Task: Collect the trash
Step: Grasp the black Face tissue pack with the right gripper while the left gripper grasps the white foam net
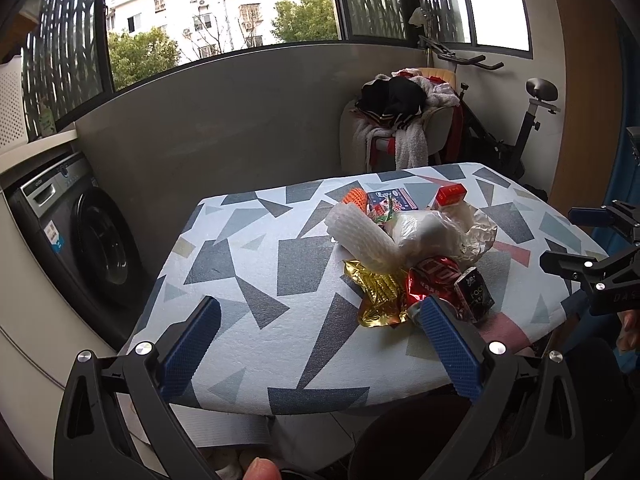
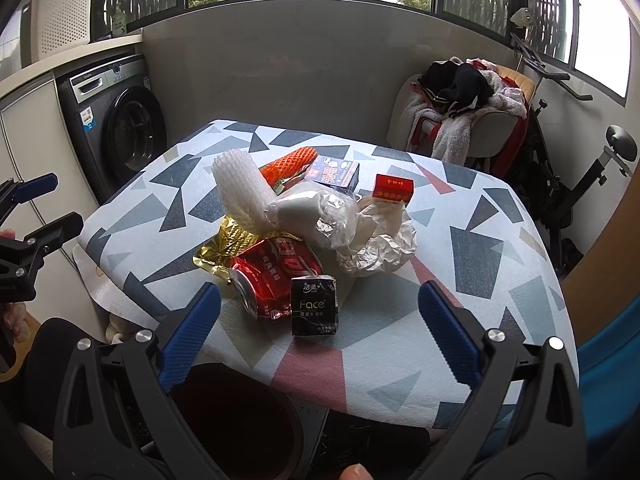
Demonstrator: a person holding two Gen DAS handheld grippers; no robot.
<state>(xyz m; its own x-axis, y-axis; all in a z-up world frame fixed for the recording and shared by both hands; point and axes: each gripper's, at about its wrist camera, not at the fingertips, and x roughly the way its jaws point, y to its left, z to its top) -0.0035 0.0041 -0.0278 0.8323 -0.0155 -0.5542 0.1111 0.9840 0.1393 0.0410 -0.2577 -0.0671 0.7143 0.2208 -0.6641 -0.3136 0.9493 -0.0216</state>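
A heap of trash lies on the patterned table (image 2: pixel 472 280): a crushed red can (image 2: pixel 276 276), a black tissue pack (image 2: pixel 314 306), a gold wrapper (image 2: pixel 224 246), white foam netting (image 2: pixel 240 192), an orange foam net (image 2: pixel 288 164), clear plastic (image 2: pixel 320 212), crumpled paper (image 2: pixel 380 240), a blue box (image 2: pixel 336 174) and a red box (image 2: pixel 394 189). My left gripper (image 1: pixel 320 344) is open over the table's near edge, left of the can (image 1: pixel 434 280). My right gripper (image 2: pixel 320 340) is open just in front of the tissue pack. A dark red bin (image 2: pixel 236 420) stands below the table edge.
A washing machine (image 1: pixel 92 240) stands left of the table. A chair piled with clothes (image 1: pixel 400 120) and an exercise bike (image 1: pixel 520 128) stand behind it by the window wall. The right gripper shows at the right edge of the left wrist view (image 1: pixel 592 248).
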